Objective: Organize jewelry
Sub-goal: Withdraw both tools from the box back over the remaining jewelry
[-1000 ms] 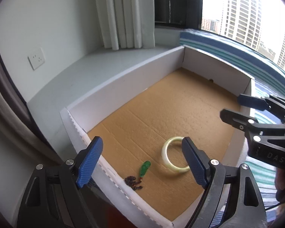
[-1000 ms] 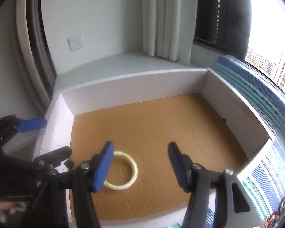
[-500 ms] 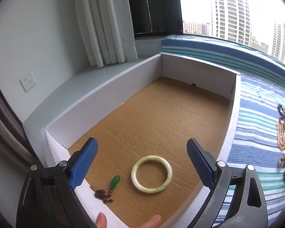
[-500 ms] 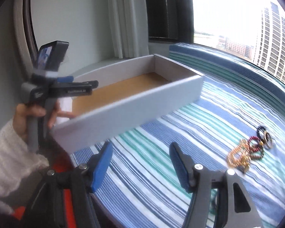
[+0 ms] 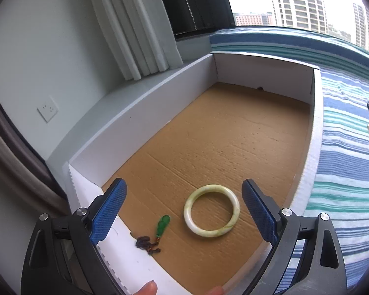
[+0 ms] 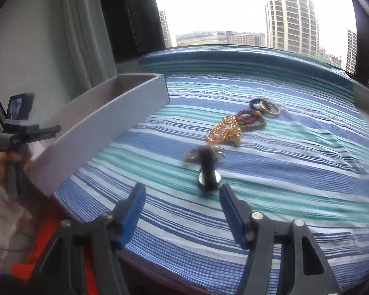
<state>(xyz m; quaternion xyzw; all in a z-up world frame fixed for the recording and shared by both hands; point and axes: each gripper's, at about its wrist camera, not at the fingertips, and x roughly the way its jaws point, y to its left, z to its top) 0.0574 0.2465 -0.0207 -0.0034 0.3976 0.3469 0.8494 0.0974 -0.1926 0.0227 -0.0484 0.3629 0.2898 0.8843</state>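
The right gripper (image 6: 182, 204) hangs half open and empty just short of a small dark, metal-based piece (image 6: 208, 169) on the striped cloth (image 6: 295, 172); it looks light, hard and slippery, best pinched across its base. A second ago this gripper faced the box (image 6: 105, 125), whose jade bangle (image 5: 211, 210) sits untouched; the left gripper (image 5: 183, 211), empty, has widened.

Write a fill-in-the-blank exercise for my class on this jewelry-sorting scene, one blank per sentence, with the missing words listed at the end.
1. The pale bangle lies on the brown floor of the ____.
2. Beside the bangle lies a small pendant whose colour is ____.
3. The gold bead strand lies outside the box on a cloth patterned with ____.
4. Both the left gripper and the right gripper have jaws that hold ____.

Missing words: box; green; stripes; nothing
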